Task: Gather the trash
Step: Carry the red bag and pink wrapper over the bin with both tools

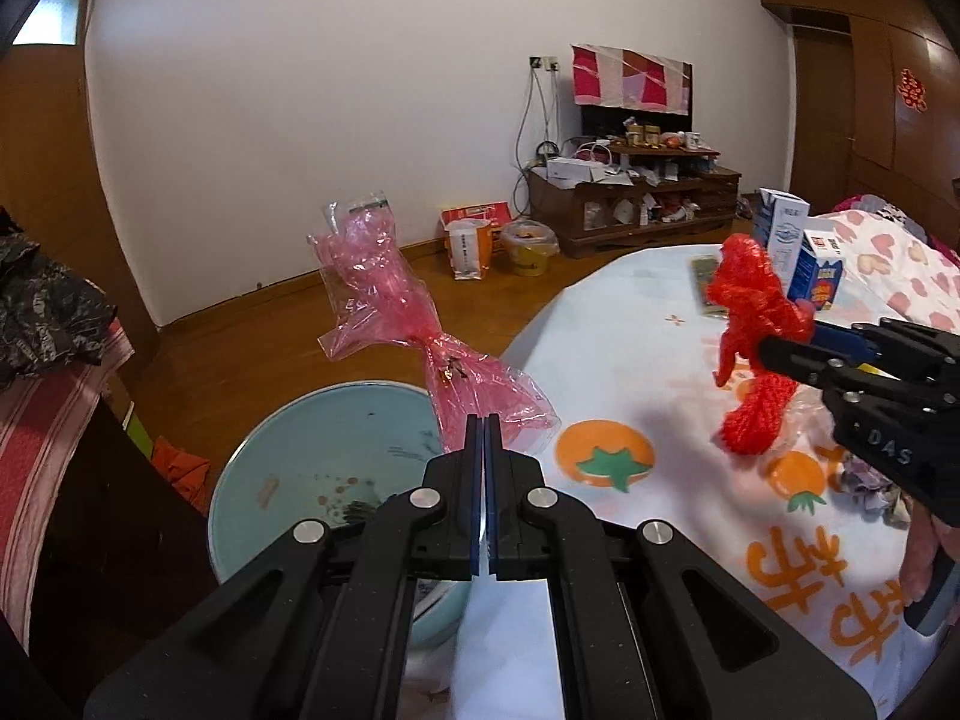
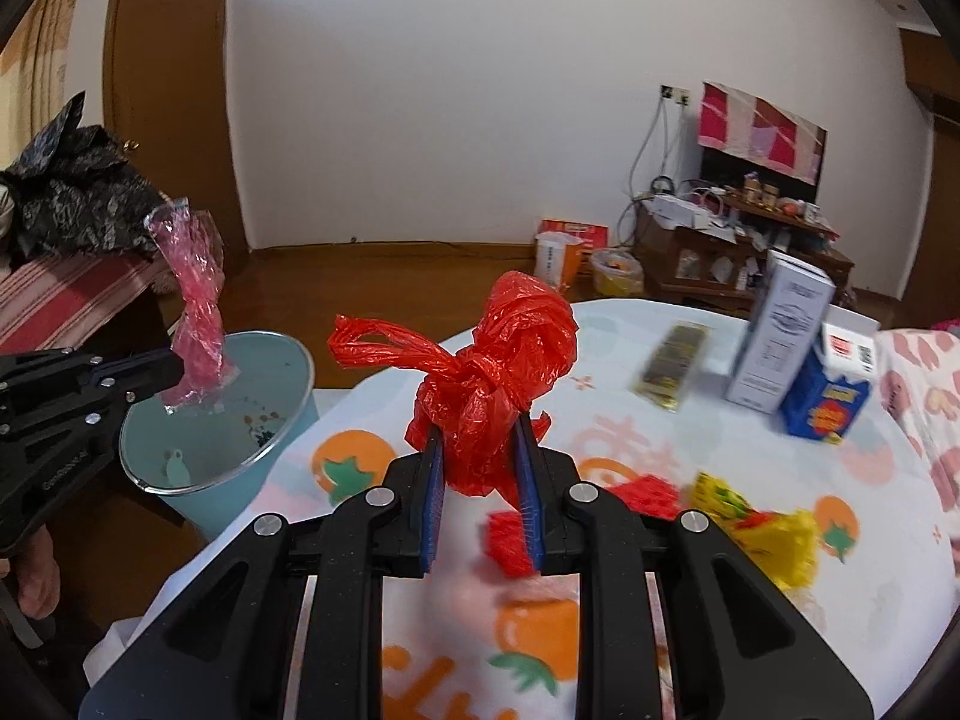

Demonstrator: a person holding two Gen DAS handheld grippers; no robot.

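Note:
My left gripper is shut on a crumpled pink clear plastic wrapper, held up over the light-blue trash bin. The right wrist view shows that wrapper above the bin, with the left gripper at the left. My right gripper is shut on a knotted red plastic bag, lifted above the table's tablecloth with its orange fruit print. In the left wrist view the red bag sits in the right gripper at the right.
Red mesh and a yellow wrapper lie on the cloth near my right gripper. A white carton, a blue carton and a flat packet stand farther back. A striped cushion with black plastic is left of the bin.

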